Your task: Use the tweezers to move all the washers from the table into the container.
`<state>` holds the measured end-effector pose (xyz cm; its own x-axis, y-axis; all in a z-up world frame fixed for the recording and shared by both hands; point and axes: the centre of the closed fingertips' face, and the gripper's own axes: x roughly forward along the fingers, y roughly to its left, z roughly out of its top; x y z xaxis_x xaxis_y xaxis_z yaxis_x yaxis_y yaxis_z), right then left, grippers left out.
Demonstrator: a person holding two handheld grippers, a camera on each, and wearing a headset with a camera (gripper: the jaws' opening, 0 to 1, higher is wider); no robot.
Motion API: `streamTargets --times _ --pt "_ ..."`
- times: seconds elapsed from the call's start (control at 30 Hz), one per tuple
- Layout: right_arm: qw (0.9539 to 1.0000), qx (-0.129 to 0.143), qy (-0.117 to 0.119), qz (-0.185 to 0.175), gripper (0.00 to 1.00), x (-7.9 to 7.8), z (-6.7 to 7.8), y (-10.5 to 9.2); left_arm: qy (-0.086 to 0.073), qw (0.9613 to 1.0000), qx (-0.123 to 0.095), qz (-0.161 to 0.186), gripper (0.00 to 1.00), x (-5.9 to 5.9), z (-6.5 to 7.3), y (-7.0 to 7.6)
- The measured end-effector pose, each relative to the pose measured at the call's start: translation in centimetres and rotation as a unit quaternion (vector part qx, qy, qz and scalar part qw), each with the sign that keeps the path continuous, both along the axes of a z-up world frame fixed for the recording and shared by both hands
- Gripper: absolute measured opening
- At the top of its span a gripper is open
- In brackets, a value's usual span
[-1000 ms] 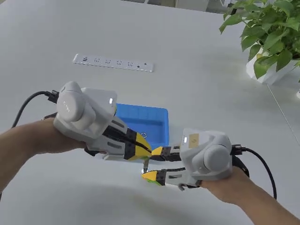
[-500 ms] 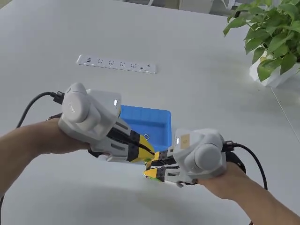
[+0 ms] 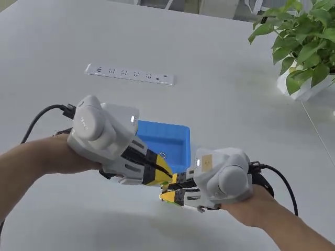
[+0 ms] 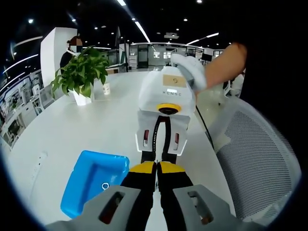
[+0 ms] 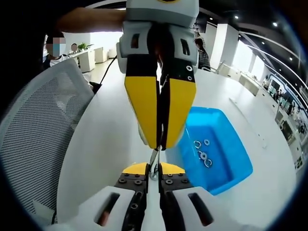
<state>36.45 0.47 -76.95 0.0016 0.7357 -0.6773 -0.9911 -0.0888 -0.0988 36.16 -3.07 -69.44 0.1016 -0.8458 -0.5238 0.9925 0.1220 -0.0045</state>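
left gripper [image 5: 160,142] and right gripper [image 5: 154,169] nose to nose, both jaw pairs pressed together on tweezers [image 5: 154,159]: left pinching one end, right nipping other. blue container [image 5: 233,161] just beside meeting jaws, on side away from person. about four washers [image 5: 202,154] already inside. task looks well along. any washers left on table [image 3: 220,104] under grippers: cannot tell.

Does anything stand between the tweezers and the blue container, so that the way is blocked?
Nothing visible does. In the right gripper view the tweezers sit in the left gripper's jaws, and only bare table separates them from the open blue container.
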Motion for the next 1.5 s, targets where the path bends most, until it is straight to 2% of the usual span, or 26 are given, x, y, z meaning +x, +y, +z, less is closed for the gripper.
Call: streamTargets --times 0.17,0.27,0.4,0.57,0.73,0.9,0.97,1.27,1.5 --pt "1.0 -0.001 -0.001 -0.004 0.08 0.1 0.0 0.0 0.0 1.0 0.008 0.002 0.05 0.0 0.0 0.1" --pt "1.0 0.003 0.005 -0.007 0.08 0.1 0.4 0.1 0.001 1.0 0.005 0.005 0.06 0.1 0.2 0.2" --pt "0.9999 0.002 0.008 -0.006 0.08 0.1 1.1 0.1 0.001 0.9999 0.003 0.013 0.14 0.3 0.8 0.5" --pt "0.9999 -0.001 0.01 -0.005 0.08 0.1 2.1 0.1 0.004 0.9993 -0.019 0.033 0.26 0.7 2.0 1.2" --pt "0.9999 -0.005 0.01 -0.001 0.08 0.2 3.1 0.1 0.002 0.9984 -0.038 0.042 0.36 0.4 3.2 1.5" --pt "0.9999 -0.007 0.012 -0.001 0.08 0.3 3.9 0.1 0.001 0.9975 -0.044 0.055 0.46 0.4 3.8 2.0" --pt "0.9998 -0.01 0.016 -0.005 0.08 0.4 4.2 0.1 0.001 0.9969 -0.051 0.06 0.48 0.3 4.2 2.1" --pt "0.9999 -0.005 0.006 -0.007 0.08 1.7 5.7 0.5 -0.006 0.9941 -0.07 0.083 0.56 0.5 5.5 3.0" --pt "1.0 0.003 0.006 -0.004 0.08 2.5 6.8 1.3 -0.009 0.9919 -0.073 0.103 0.61 0.7 5.6 4.1"
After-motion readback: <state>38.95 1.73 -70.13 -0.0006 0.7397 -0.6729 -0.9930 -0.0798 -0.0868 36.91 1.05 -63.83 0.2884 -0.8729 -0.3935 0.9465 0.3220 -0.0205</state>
